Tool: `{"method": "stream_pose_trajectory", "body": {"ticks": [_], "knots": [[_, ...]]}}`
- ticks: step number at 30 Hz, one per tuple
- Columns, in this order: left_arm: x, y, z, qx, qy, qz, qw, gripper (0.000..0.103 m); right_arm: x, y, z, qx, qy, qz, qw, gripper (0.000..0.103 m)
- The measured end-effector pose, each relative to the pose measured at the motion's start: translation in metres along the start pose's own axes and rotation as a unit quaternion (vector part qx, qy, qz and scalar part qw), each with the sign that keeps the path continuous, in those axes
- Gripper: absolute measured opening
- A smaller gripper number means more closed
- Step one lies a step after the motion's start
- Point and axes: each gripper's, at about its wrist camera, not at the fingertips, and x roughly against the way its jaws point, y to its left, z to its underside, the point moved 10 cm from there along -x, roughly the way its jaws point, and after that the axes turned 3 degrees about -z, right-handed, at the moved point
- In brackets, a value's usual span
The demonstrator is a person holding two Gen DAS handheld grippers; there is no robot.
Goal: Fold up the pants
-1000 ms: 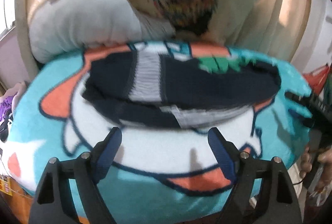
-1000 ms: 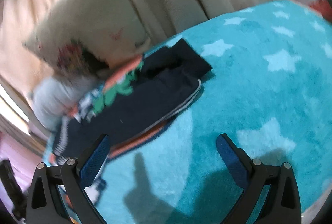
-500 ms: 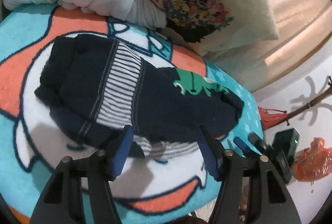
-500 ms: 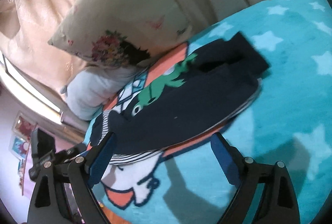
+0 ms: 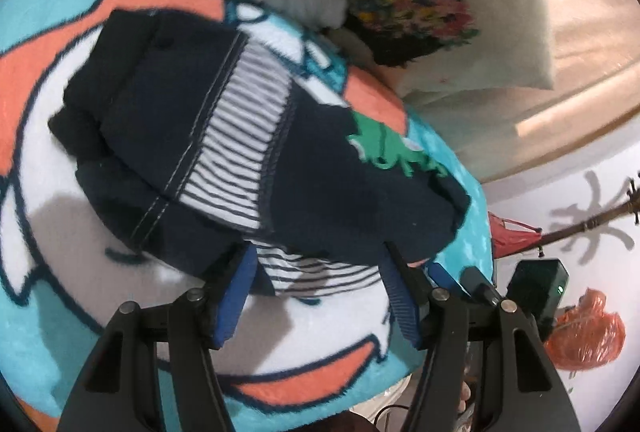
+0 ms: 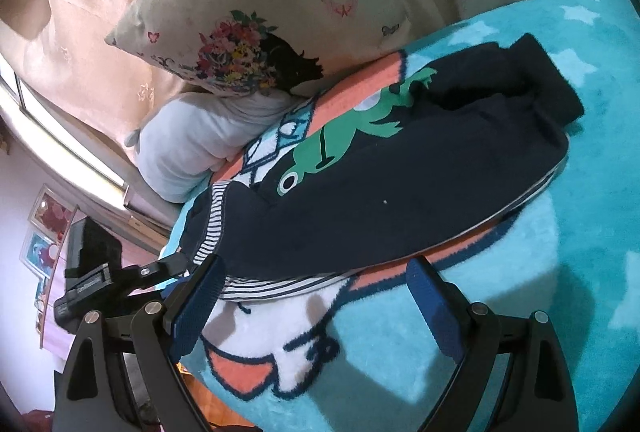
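Note:
Navy pants point(image 5: 224, 136) with a striped white band and a green frog print lie in a folded bundle on a teal, white and orange blanket point(image 5: 60, 272). They also show in the right wrist view point(image 6: 400, 184). My left gripper point(image 5: 318, 268) is open, its fingertips at the near edge of the bundle with a striped layer between them. My right gripper point(image 6: 316, 280) is open, its fingertips at the bundle's near edge, empty. The left gripper's body shows in the right wrist view point(image 6: 120, 272).
A floral cushion point(image 6: 256, 12) and a grey plush pillow point(image 6: 192, 148) rest behind the pants against beige curtains. The blanket's edge point(image 5: 480, 272) drops off by the floor, where a dark device point(image 5: 540, 284) and an orange bag point(image 5: 588, 336) lie.
Both grippers have moved in toward the pants, from a distance to the bundle's near edge. The jaws have stayed open. The pants have not moved.

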Motion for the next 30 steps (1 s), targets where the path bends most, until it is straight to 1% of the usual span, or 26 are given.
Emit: {"method": "stream_pose_trajectory", "body": {"ticks": [2,5,6,7,8,9,10,12,13,15,16,17,19,20,21,22,24,25,27,29,30], "knots": [[-0.004,0.004,-0.003,0.011,0.001,0.002,0.9999,0.062,0.0,0.001,0.001,-0.002,0.0,-0.002,1.0,0.094],[-0.005,0.004,-0.013,0.018,-0.015,-0.002,0.9997,0.062,0.004,0.005,0.001,0.002,-0.003,-0.009,1.0,0.094],[-0.006,0.004,-0.017,0.021,-0.017,-0.002,0.9996,0.061,0.006,0.005,0.001,-0.001,0.0,-0.004,1.0,0.094],[-0.007,0.004,-0.019,0.025,-0.019,-0.005,0.9995,0.056,0.007,0.009,0.0,-0.005,0.001,-0.021,1.0,0.094],[-0.009,0.005,-0.021,0.029,-0.018,-0.011,0.9994,0.037,0.006,0.014,0.0,-0.009,0.003,-0.036,0.999,0.094],[-0.011,0.005,-0.022,0.031,-0.014,-0.013,0.9993,0.016,0.004,0.021,0.001,-0.015,0.01,-0.062,0.998,0.094],[-0.013,0.003,-0.022,0.033,-0.01,-0.01,0.9994,0.005,0.002,0.029,0.003,-0.02,0.018,-0.086,0.996,0.094],[-0.012,0.001,-0.024,0.037,-0.016,-0.01,0.9991,0.005,-0.007,0.043,0.008,-0.029,0.041,-0.128,0.991,0.094],[-0.01,0.0,-0.025,0.034,-0.023,-0.013,0.9991,0.005,-0.014,0.053,0.012,-0.038,0.059,-0.158,0.985,0.094],[-0.004,-0.005,-0.028,0.027,-0.036,-0.014,0.9989,0.005,-0.03,0.063,0.018,-0.056,0.085,-0.184,0.978,0.094],[-0.001,-0.007,-0.029,0.024,-0.041,-0.015,0.9988,0.005,-0.037,0.066,0.02,-0.062,0.093,-0.19,0.976,0.094],[0.002,-0.009,-0.031,0.019,-0.047,-0.017,0.9986,0.005,-0.044,0.067,0.021,-0.065,0.096,-0.188,0.975,0.094],[0.007,-0.013,-0.033,0.009,-0.059,-0.023,0.9979,0.005,-0.057,0.06,0.019,-0.075,0.095,-0.16,0.98,0.094],[0.011,-0.014,-0.034,0.004,-0.065,-0.025,0.9976,0.005,-0.061,0.057,0.017,-0.082,0.091,-0.156,0.98,0.094],[0.012,-0.016,-0.035,0.0,-0.068,-0.028,0.9973,0.005,-0.063,0.053,0.016,-0.098,0.098,-0.152,0.979,0.094],[0.014,-0.016,-0.036,-0.002,-0.072,-0.03,0.997,0.005,-0.065,0.044,0.011,-0.108,0.089,-0.136,0.981,0.093],[0.018,-0.015,-0.038,-0.008,-0.079,-0.034,0.9963,0.005,-0.061,0.035,0.002,-0.117,0.072,-0.122,0.983,0.093],[0.018,-0.014,-0.039,-0.009,-0.081,-0.035,0.996,0.005,-0.055,0.029,-0.003,-0.117,0.057,-0.107,0.986,0.093],[0.021,-0.012,-0.04,-0.011,-0.085,-0.036,0.9956,0.005,-0.039,0.009,-0.017,-0.112,0.019,-0.058,0.992,0.093],[0.022,-0.009,-0.042,-0.011,-0.086,-0.037,0.9955,0.005,-0.027,-0.013,-0.029,-0.124,-0.01,-0.021,0.992,0.088],[0.022,-0.008,-0.043,-0.011,-0.086,-0.038,0.9955,0.005,-0.022,-0.023,-0.034,-0.13,-0.02,-0.009,0.991,0.077]]}}
